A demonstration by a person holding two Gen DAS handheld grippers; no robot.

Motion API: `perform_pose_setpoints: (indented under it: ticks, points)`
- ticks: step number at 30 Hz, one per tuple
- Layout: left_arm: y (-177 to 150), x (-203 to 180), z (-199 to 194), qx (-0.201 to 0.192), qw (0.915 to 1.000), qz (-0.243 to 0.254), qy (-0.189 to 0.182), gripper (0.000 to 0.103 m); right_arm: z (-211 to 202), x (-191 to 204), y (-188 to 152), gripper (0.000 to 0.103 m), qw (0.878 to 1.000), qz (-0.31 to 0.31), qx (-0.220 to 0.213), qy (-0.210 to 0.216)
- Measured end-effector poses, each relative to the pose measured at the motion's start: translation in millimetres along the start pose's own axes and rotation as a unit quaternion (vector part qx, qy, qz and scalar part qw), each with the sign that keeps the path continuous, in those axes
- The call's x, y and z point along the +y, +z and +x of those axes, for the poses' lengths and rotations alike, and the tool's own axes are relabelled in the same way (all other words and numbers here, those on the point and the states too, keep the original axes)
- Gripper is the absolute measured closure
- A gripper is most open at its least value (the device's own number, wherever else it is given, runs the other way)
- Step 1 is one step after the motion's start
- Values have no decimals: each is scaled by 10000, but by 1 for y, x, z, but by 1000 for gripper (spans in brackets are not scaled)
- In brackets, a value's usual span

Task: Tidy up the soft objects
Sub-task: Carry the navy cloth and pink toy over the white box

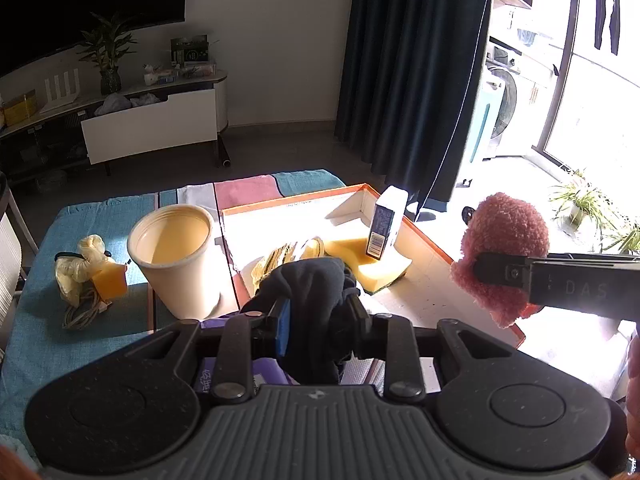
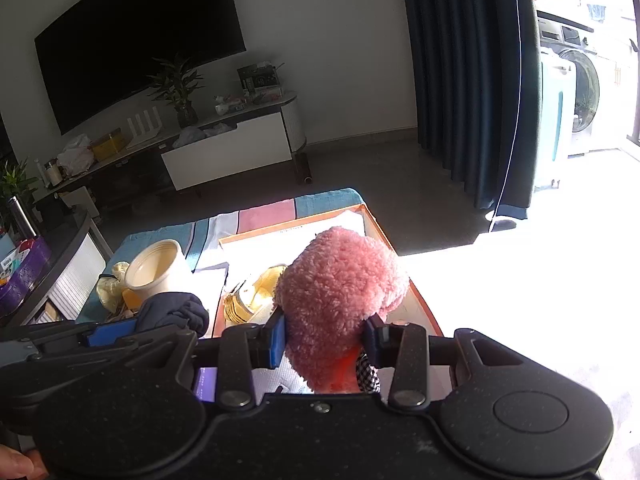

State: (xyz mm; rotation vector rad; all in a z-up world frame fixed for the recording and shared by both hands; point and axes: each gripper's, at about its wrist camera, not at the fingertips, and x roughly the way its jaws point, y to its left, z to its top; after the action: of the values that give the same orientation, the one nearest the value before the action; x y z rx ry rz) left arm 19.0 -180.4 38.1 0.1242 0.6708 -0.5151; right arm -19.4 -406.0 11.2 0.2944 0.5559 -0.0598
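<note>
Left wrist view, bottom centre: left gripper (image 1: 316,316) clamped narrow on a dark navy cloth bundle (image 1: 312,284), the cloth bulging up between the pads. Right edge of the frame, mid-height: right gripper (image 1: 486,274) comes in sideways, pinching a fluffy pink plush (image 1: 502,240).

Right wrist view, lower centre: right gripper (image 2: 326,340) closed at medium width on the pink plush (image 2: 340,292), pads pressed into both sides. Left gripper (image 2: 120,330) at left, the navy cloth (image 2: 176,314) in it.

Past the grippers, centre: a shallow orange-rimmed tray (image 1: 424,236) holding a yellow sponge (image 1: 372,266) with a blue carton (image 1: 386,224) standing on it. Left of the tray a cream bucket (image 1: 176,256) on a teal cloth (image 1: 40,336), with a pale yellow bundle (image 1: 76,268) further left.

Far, upper left: TV stand (image 1: 152,120), plant (image 1: 106,52).
</note>
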Motion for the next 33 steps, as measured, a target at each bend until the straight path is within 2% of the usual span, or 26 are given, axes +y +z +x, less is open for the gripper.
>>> perform_pose_setpoints:
  ticks: [33]
  points:
    - [29,0,38,126,9997,-208,86,73,32,-12,6,56,9997,-40,243,53]
